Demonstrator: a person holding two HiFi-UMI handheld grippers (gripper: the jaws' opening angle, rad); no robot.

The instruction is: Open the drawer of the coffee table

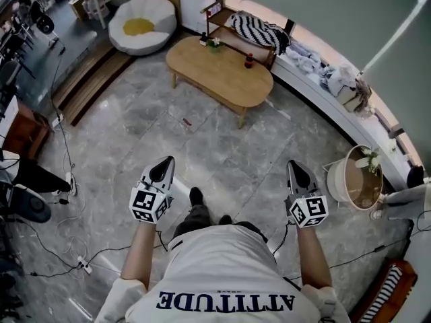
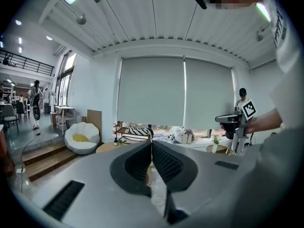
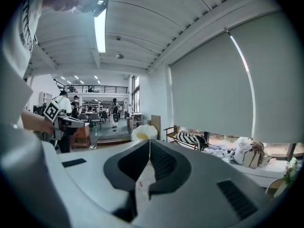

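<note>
**Both grippers clenched and empty, coffee table well ahead**

The coffee table (image 1: 219,73) stands across the floor from the person, in the upper middle of the head view and well apart from both grippers. Its top is a long, round-ended oval of pale wood with a smooth matt face. It rests on slim wooden legs that splay outward. From this steep angle no drawer can be made out. A small dark bottle (image 1: 249,60) stands near the table's far rim. A little green plant (image 1: 214,44) sits at its left end.

The left gripper (image 1: 168,160) and the right gripper (image 1: 293,165) point forward side by side, just ahead of the person's body. Each is a black tapering beak. Behind each sits a white cube (image 1: 149,204) printed with black square markers.

In the left gripper view the two jaws meet at the tip, set in a grey moulded shell. Their dark pads (image 2: 166,164) are ribbed with a fine grid, and nothing lies between them. The right gripper view shows the same: textured black pads (image 3: 164,163) pressed tip to tip, holding nothing.

The floor (image 1: 202,147) is glossy grey stone in large veined slabs. Beyond the table lies a soft white beanbag (image 1: 141,22) shaped like a fried egg with a yellow centre. A black-and-white striped cushion (image 1: 256,31) rests on a wooden bench just behind the table. To the right stands a round white side table (image 1: 355,177) with a tan top.
</note>
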